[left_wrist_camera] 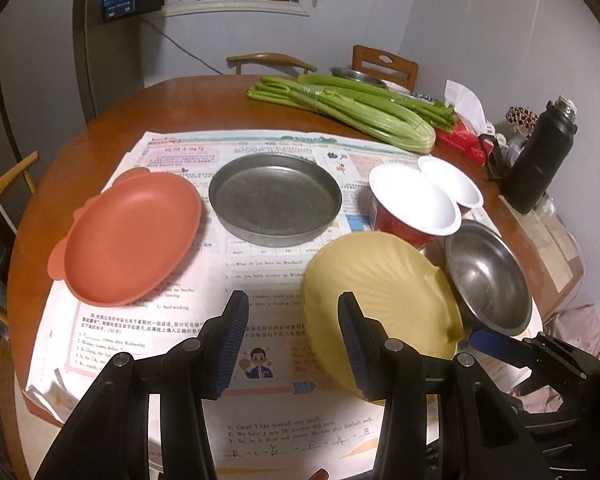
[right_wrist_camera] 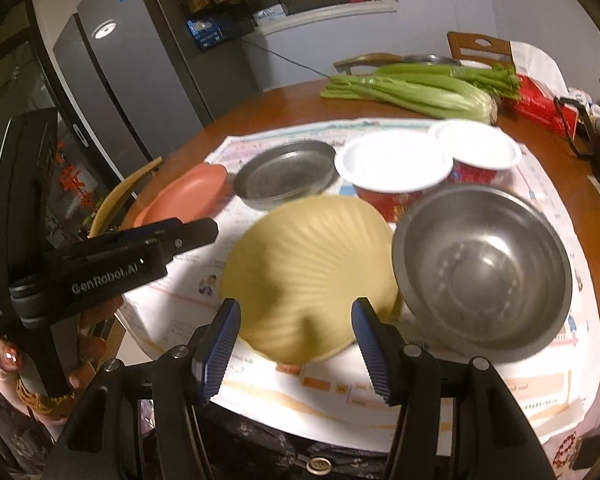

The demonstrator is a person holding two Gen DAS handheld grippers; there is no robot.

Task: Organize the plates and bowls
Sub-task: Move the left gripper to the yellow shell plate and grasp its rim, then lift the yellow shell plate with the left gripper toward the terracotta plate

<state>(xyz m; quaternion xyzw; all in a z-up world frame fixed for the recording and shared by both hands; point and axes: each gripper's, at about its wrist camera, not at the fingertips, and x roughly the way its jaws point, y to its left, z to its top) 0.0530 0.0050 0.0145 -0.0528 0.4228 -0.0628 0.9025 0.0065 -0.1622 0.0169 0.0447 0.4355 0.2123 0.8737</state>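
A yellow shell-shaped plate point(left_wrist_camera: 380, 296) point(right_wrist_camera: 312, 276) lies on newspaper at the table's near edge. A steel bowl point(left_wrist_camera: 488, 276) point(right_wrist_camera: 484, 268) sits right of it. Behind stand two red paper bowls, the larger point(left_wrist_camera: 414, 204) point(right_wrist_camera: 396, 168) and the smaller point(left_wrist_camera: 452, 182) point(right_wrist_camera: 476, 150). A grey metal pan point(left_wrist_camera: 274, 198) point(right_wrist_camera: 286, 174) and an orange plate point(left_wrist_camera: 130, 236) point(right_wrist_camera: 186, 196) lie to the left. My left gripper point(left_wrist_camera: 294, 344) is open and empty above the newspaper, its right finger over the yellow plate's left edge. My right gripper point(right_wrist_camera: 296, 344) is open and empty, just before the yellow plate.
Celery point(left_wrist_camera: 352, 106) point(right_wrist_camera: 412, 86), a red tissue box point(left_wrist_camera: 466, 136) and a black flask point(left_wrist_camera: 540, 160) stand at the back of the round wooden table point(left_wrist_camera: 112, 120). Wooden chairs surround it. A fridge point(right_wrist_camera: 116, 80) stands at the left.
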